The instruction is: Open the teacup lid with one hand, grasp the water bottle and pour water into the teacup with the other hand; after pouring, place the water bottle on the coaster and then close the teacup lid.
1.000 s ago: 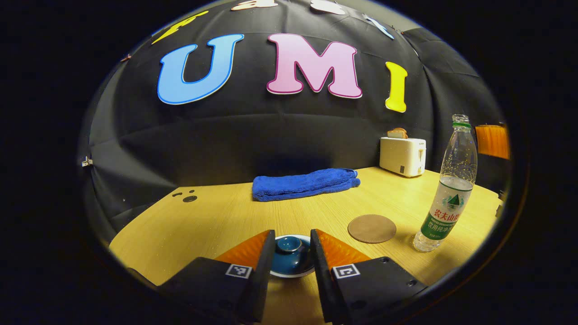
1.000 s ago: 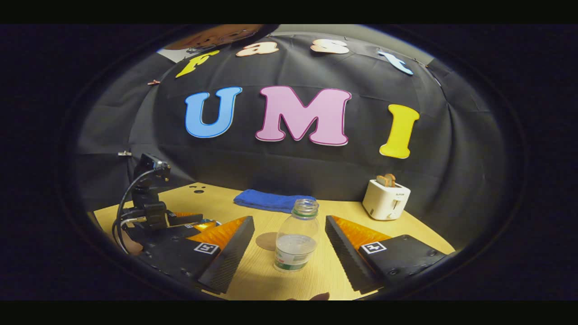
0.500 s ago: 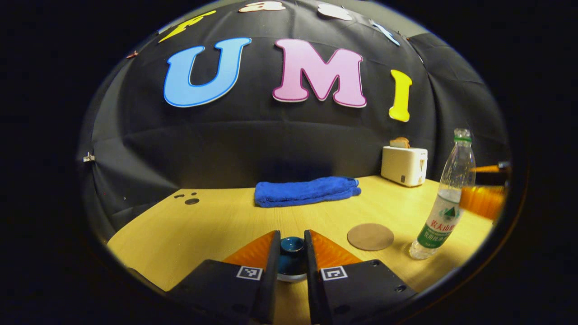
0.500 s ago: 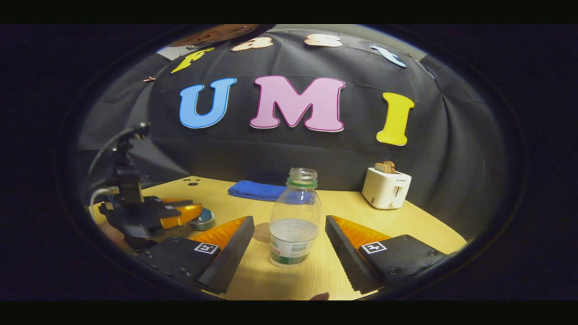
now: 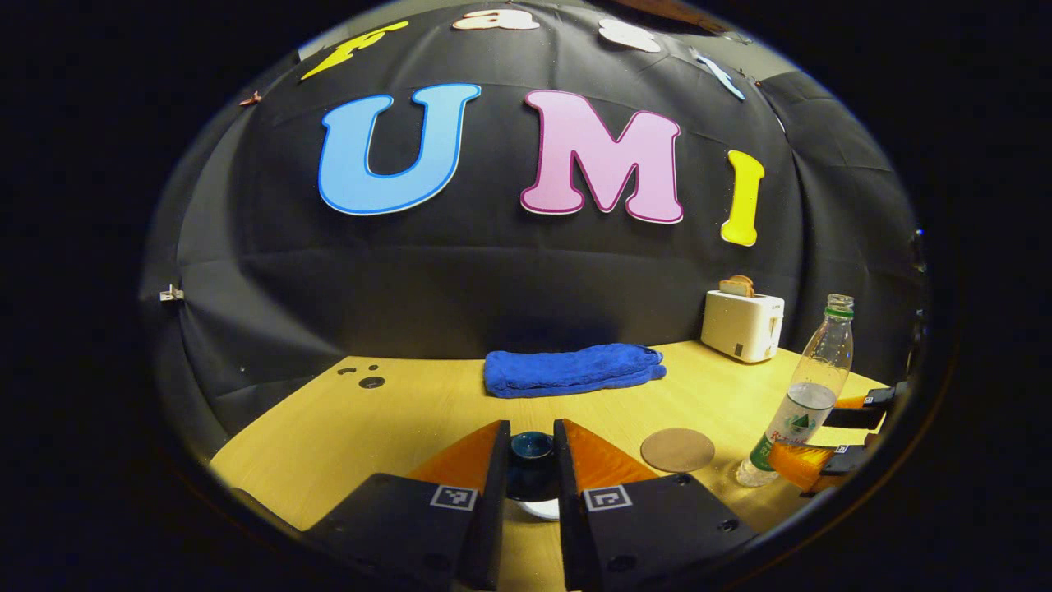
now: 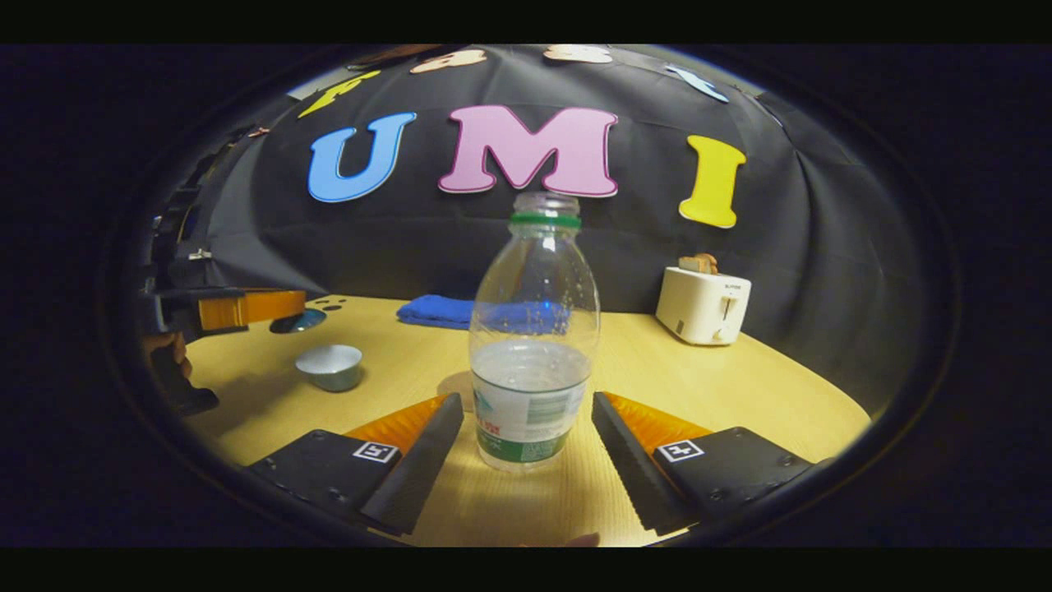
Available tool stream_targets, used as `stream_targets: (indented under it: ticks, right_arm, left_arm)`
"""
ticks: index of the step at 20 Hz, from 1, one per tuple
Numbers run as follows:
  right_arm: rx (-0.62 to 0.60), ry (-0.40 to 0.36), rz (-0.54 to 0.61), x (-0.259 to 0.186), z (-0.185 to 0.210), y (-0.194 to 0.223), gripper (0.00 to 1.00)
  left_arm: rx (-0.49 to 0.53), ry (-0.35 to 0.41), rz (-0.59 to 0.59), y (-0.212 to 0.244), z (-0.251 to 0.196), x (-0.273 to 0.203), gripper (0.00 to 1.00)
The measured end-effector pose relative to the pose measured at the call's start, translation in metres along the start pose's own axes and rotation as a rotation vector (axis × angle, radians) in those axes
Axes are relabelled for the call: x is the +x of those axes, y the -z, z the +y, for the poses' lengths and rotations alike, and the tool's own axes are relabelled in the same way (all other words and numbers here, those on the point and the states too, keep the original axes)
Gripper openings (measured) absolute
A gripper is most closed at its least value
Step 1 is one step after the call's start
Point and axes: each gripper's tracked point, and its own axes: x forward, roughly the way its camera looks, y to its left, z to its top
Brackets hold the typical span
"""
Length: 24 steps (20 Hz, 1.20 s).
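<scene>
One cup (image 6: pixel 329 366), bare and open, stands near the table's (image 6: pixel 740 386) left edge. Left gripper (image 5: pixel 531 460) pinches the one dark blue lid (image 5: pixel 531 448). Right gripper (image 6: pixel 526 436) is spread around the one uncapped, part-filled bottle (image 6: pixel 534 329). One coaster (image 5: pixel 677 450).

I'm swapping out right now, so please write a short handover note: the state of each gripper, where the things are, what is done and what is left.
Left gripper: shut on the lid, held above the table; seen from the right gripper view, the lid is off the cup.
Right gripper: open, fingers on either side of the bottle, not touching.
Cup: uncovered, on the table.
Bottle: upright, uncapped, partly filled.
Coaster: bare, beside the bottle.
Done: lid off.
Left: grasp bottle, pour into cup, set bottle on coaster, put lid back.
</scene>
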Motion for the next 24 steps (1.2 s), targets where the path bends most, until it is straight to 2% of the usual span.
stream_targets:
  ticks: [4, 6, 8, 9, 10, 11, 12, 14, 15, 18, 19, 20, 21, 23, 24]
  right_arm:
    - [0.01, -0.018, 0.042, 0.008, 0.005, 0.009, 0.98]
    - [0.018, -0.017, 0.055, 0.015, 0.004, 0.009, 0.81]
    - [-0.02, 0.002, 0.084, 0.015, 0.001, 0.007, 0.77]
    - [-0.069, 0.011, 0.087, 0.014, 0.0, -0.001, 0.71]
    - [-0.125, 0.029, 0.079, 0.017, -0.003, -0.01, 0.76]
    - [-0.191, 0.05, 0.07, 0.02, -0.007, -0.02, 0.76]
    - [-0.266, 0.072, 0.061, 0.025, -0.012, -0.031, 0.76]
    - [-0.416, 0.122, 0.033, 0.031, -0.019, -0.053, 0.75]
    - [-0.494, 0.132, 0.015, 0.033, -0.018, -0.064, 0.75]
    - [-0.73, 0.156, -0.04, 0.038, -0.012, -0.09, 0.75]
    - [-0.807, 0.167, -0.05, 0.04, -0.011, -0.096, 0.74]
    - [-0.87, 0.174, -0.063, 0.042, -0.007, -0.101, 0.78]
    - [-0.926, 0.174, -0.071, 0.044, -0.003, -0.102, 0.74]
    - [-1.023, 0.168, -0.079, 0.048, 0.004, -0.103, 0.75]
    - [-1.064, 0.166, -0.078, 0.05, 0.008, -0.103, 0.7]
  left_arm:
    - [-0.015, -0.018, 0.013, 0.006, 0.006, 0.001, 0.33]
    - [-0.011, -0.024, 0.016, 0.008, 0.009, 0.002, 0.33]
    - [-0.006, -0.032, 0.013, 0.007, 0.014, 0.001, 0.33]
    - [-0.004, -0.037, 0.014, 0.007, 0.016, 0.0, 0.32]
    - [-0.003, -0.042, 0.014, 0.006, 0.019, -0.001, 0.32]
    - [-0.004, -0.048, 0.013, 0.006, 0.022, -0.003, 0.33]
    - [-0.006, -0.056, 0.012, 0.006, 0.026, -0.005, 0.29]
    - [-0.007, -0.074, 0.011, 0.005, 0.034, -0.01, 0.36]
    - [-0.007, -0.083, 0.01, 0.005, 0.039, -0.013, 0.32]
    - [-0.013, -0.109, 0.008, 0.005, 0.051, -0.022, 0.32]
    - [-0.016, -0.117, 0.007, 0.006, 0.055, -0.025, 0.36]
    - [-0.019, -0.123, 0.006, 0.005, 0.058, -0.027, 0.33]
    - [-0.021, -0.129, 0.005, 0.006, 0.061, -0.029, 0.29]
    - [-0.025, -0.14, 0.006, 0.008, 0.067, -0.034, 0.32]
    - [-0.028, -0.146, 0.007, 0.008, 0.07, -0.036, 0.32]
